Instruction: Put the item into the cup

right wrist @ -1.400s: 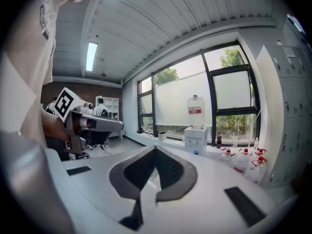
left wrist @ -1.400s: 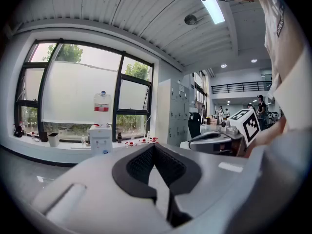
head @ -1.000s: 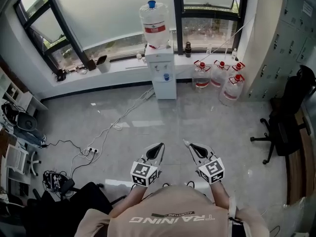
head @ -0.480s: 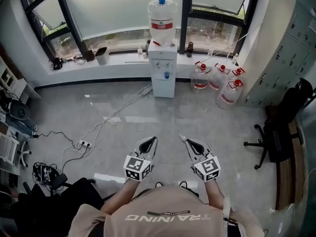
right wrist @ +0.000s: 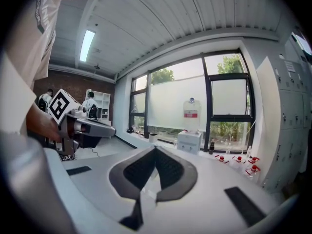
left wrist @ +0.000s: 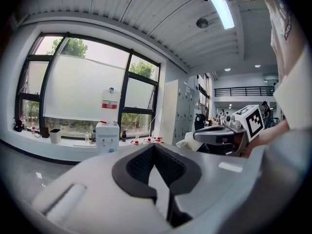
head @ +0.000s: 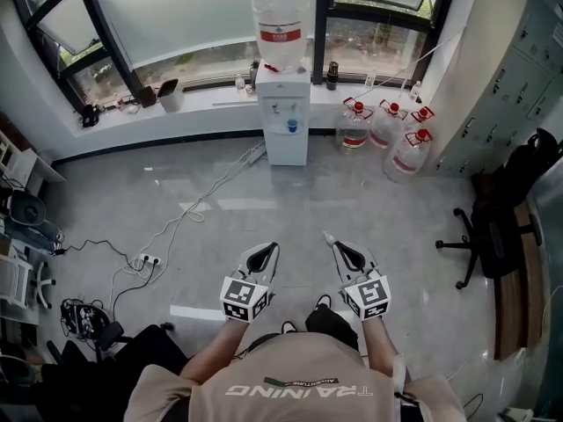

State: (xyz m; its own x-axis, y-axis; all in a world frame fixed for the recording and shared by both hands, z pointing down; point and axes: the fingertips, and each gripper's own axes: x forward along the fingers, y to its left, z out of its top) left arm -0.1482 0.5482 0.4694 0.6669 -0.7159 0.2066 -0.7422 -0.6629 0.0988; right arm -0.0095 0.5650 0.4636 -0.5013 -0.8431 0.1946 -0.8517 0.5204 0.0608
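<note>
No cup and no item show in any view. I hold both grippers out in front of my chest above a grey tiled floor. In the head view my left gripper [head: 267,250] and my right gripper [head: 333,243] point forward, side by side and a hand's width apart. Both are shut with nothing between the fingers. The left gripper view shows the left gripper [left wrist: 154,146] with its black pads meeting at the tip, and the right gripper [left wrist: 214,131] off to its right. In the right gripper view the right gripper [right wrist: 155,148] is likewise shut, with the left gripper [right wrist: 90,127] at the left.
A white water dispenser [head: 286,126] with a large bottle [head: 280,20] stands ahead under the window. Several water jugs [head: 387,134] sit on the floor to its right. Grey lockers [head: 519,69] and a black office chair [head: 493,236] are at the right. Cables and a power strip [head: 145,260] lie at the left.
The head view has shifted as I step forward; a shoe now shows below the right gripper. Both grippers stay shut and level in front of me.
</note>
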